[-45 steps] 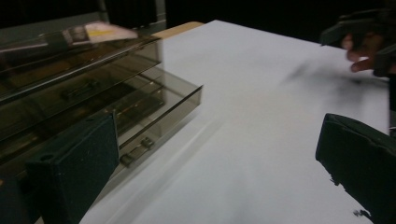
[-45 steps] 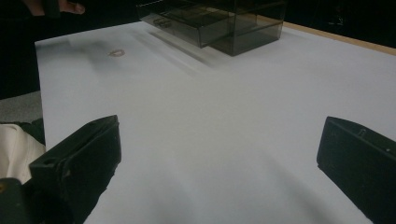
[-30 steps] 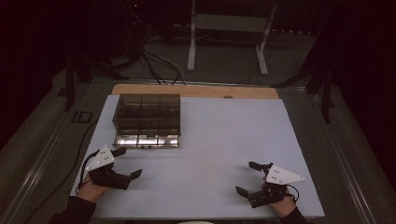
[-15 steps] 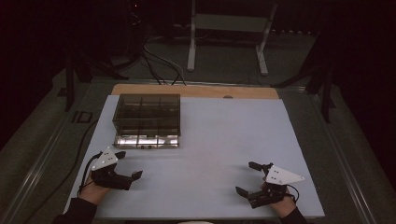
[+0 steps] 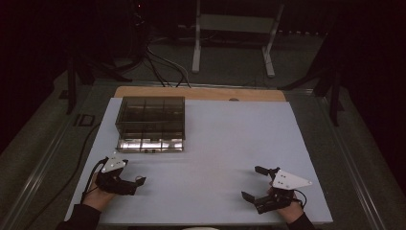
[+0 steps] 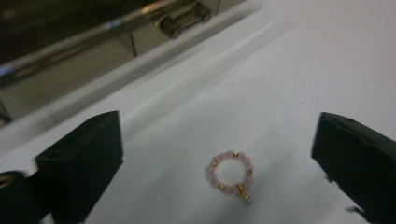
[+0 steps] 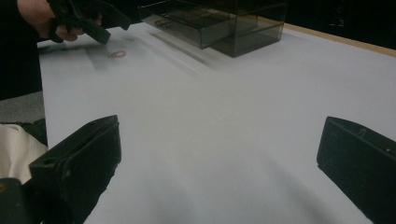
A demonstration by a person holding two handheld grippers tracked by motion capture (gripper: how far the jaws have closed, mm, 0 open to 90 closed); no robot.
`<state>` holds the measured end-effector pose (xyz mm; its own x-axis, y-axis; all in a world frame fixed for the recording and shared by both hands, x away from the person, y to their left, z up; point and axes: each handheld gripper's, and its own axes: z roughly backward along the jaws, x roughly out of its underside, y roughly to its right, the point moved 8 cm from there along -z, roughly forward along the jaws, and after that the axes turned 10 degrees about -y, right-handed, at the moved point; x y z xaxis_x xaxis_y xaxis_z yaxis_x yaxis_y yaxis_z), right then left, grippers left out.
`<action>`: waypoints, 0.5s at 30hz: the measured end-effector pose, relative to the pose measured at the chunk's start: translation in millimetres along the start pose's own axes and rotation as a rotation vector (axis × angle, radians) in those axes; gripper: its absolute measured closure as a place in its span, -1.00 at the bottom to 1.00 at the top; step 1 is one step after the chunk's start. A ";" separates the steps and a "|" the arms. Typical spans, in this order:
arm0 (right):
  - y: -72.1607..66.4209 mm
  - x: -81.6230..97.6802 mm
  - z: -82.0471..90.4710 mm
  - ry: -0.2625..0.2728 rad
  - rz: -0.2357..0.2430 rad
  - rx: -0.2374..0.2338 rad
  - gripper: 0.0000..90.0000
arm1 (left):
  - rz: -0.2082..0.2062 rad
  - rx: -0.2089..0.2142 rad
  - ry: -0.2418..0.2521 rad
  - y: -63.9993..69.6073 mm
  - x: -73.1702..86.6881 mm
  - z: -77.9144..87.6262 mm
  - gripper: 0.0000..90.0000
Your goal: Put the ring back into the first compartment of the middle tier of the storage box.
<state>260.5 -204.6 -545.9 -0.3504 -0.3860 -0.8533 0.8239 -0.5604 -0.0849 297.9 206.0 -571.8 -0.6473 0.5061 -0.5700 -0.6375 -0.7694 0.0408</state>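
A small pink bead bracelet (image 6: 229,172) with gold spacers lies flat on the white table top (image 5: 215,143). My left gripper (image 6: 219,140) is open just above it, and the bracelet sits between the wide-apart jaws, touching neither. In the high view the left gripper (image 5: 135,184) is at the near left. The right gripper view shows the same bracelet (image 7: 116,53) far off beside the left gripper (image 7: 100,28). My right gripper (image 5: 253,183) rests open at the near right, its jaws (image 7: 219,140) holding nothing.
A smoky transparent drawer box (image 5: 151,122) stands at the back left, its front drawer with a metal handle (image 6: 184,21) close beyond the left gripper. A wooden strip (image 5: 201,93) runs along the table's far edge. Cables and a stand lie on the dark floor behind.
The left gripper has shifted slightly toward the near edge. The right gripper has stayed where it was.
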 end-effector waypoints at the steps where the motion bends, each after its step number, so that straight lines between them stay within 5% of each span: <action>1: -0.4 0.0 -0.1 0.000 0.000 -0.001 -1.00 | -0.002 -0.007 -0.001 -0.1 0.7 0.0 -0.83; 15: -0.1 0.4 -0.9 -0.003 0.002 -0.002 -1.00 | 0.000 -0.003 -0.056 0.0 5.2 -2.1 0.10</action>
<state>260.6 -204.1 -546.7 -0.3502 -0.3892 -0.8520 0.8254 -0.5582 -0.0843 295.4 207.8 -576.5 -0.6698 0.5268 -0.5233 -0.6359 -0.7708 0.0380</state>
